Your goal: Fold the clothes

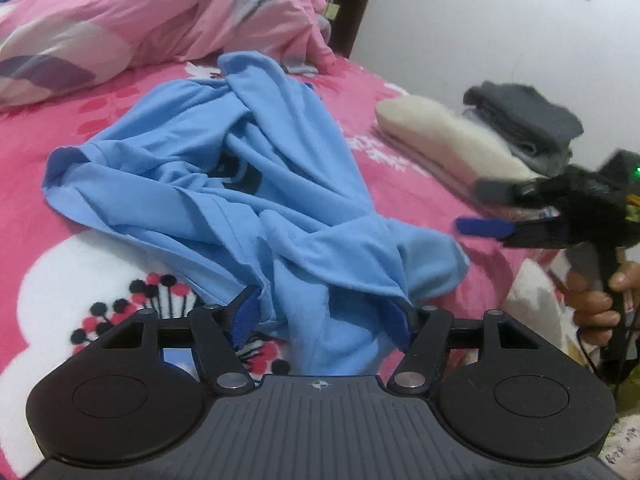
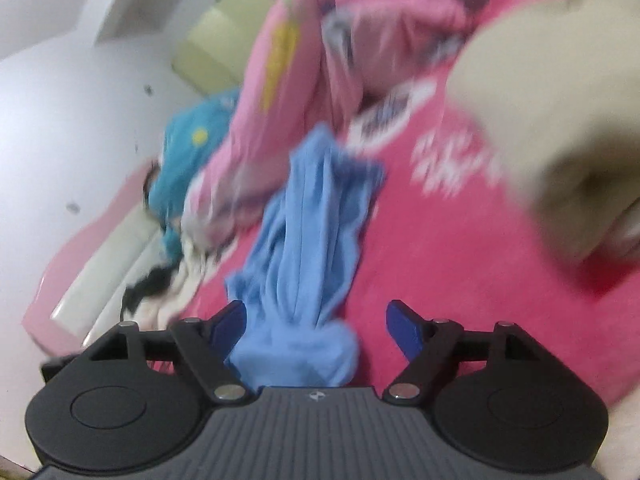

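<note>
Fingers of left gripper (image 1: 324, 322) spread wide, blue shirt (image 1: 240, 184) bunched between them, not pinched. Right gripper (image 2: 316, 328) also wide, empty. Shirt crumpled on bed (image 1: 100, 120), long axis running away from left; left nearer.

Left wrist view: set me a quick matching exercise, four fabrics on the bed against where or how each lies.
1 blue shirt
2 cream garment
3 grey garment
4 pink quilt

A bunched up at the far left
B crumpled in the middle
C folded, just right of the shirt
D folded, farthest right

Pairs: 1-B, 2-C, 3-D, 4-A
</note>
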